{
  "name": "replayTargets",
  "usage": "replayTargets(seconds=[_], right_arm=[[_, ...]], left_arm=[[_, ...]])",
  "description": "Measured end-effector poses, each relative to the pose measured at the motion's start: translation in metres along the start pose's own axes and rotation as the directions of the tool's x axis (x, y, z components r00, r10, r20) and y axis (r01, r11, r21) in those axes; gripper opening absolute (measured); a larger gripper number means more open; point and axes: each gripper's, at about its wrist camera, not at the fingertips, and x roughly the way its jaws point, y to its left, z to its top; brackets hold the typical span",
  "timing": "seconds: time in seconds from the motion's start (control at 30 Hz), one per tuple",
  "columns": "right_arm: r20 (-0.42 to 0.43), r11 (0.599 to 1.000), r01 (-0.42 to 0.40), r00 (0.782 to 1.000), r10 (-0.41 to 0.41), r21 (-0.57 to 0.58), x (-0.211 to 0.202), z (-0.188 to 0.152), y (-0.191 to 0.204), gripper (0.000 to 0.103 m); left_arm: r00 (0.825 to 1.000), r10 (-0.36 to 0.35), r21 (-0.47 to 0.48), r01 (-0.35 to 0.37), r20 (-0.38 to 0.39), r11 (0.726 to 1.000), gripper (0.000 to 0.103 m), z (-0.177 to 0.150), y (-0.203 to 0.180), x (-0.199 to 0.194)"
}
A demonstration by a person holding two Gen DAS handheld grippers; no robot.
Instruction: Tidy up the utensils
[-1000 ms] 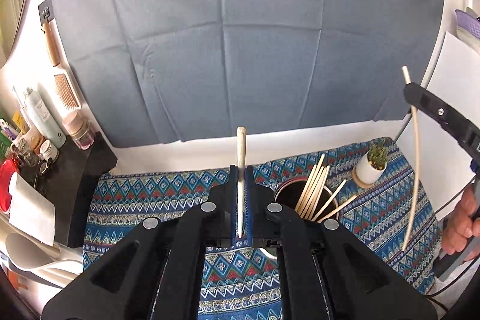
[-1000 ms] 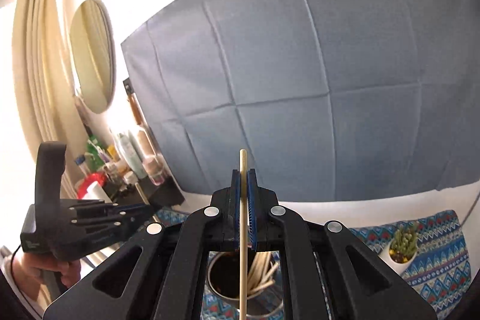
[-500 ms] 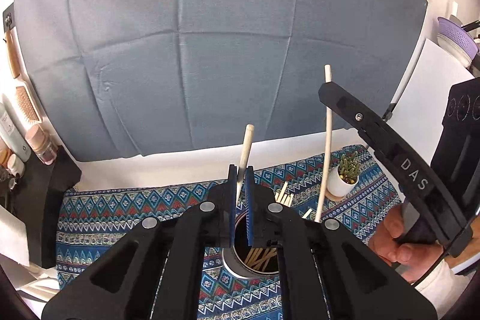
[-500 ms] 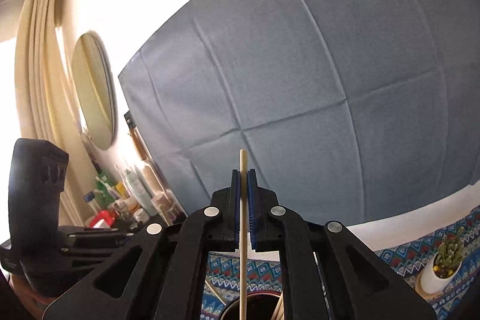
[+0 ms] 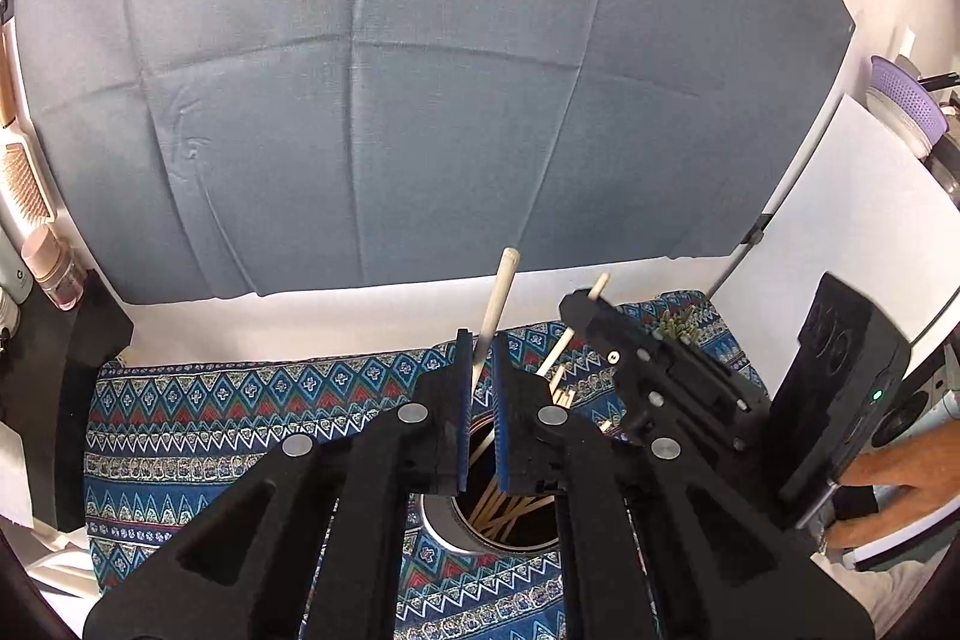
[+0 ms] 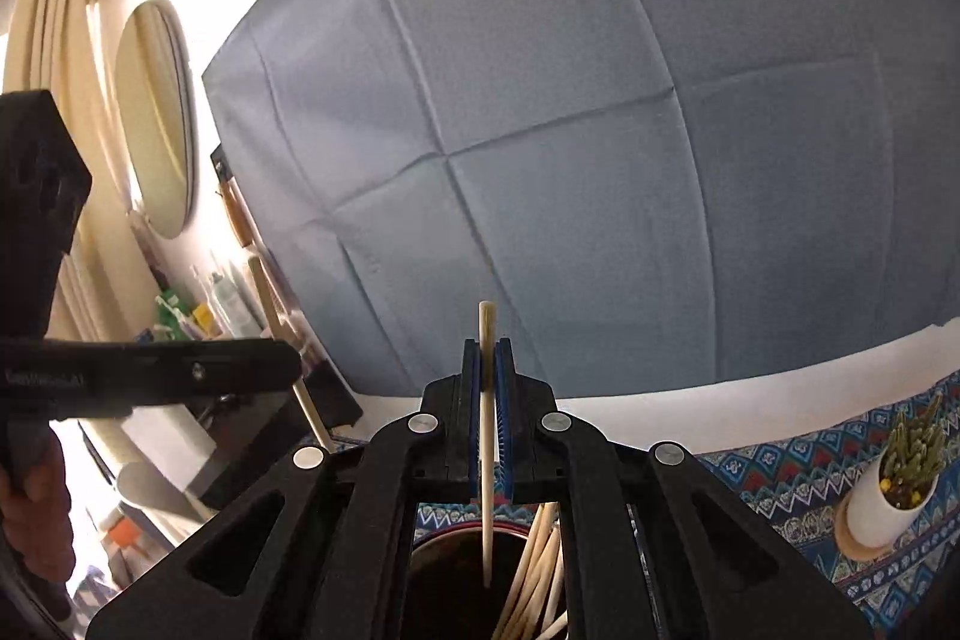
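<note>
Hovering above the metal cup of chopsticks on the patterned cloth, left tool nearly closed around a tilted chopstick. Right tool clamped on an upright chopstick, tip inside the cup. Potted cactus further right.

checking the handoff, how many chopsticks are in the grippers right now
2. One chopstick is in the left gripper; the other chopstick is in the right gripper, tip over the cup. More stand in the cup, partly hidden.
</note>
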Motion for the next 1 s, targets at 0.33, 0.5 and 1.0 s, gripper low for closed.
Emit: replayTargets(seconds=[0.33,0.5,1.0], right_arm=[[-0.053,0.996,0.048,0.997,-0.051,-0.072,-0.013,-0.022,0.005,0.005],[-0.066,0.994,0.072,0.995,-0.077,-0.079,-0.021,-0.031,0.003,0.008],[-0.089,0.985,0.165,0.982,-0.169,-0.046,-0.061,-0.038,-0.021,0.076]], left_arm=[[0.998,0.005,0.032,-0.008,0.066,0.999,0.006,0.014,-0.025,-0.035],[0.999,0.039,0.056,-0.040,0.019,0.998,0.006,0.003,-0.036,-0.020],[0.992,0.107,0.017,-0.106,-0.072,0.994,0.056,-0.046,-0.019,-0.008]])
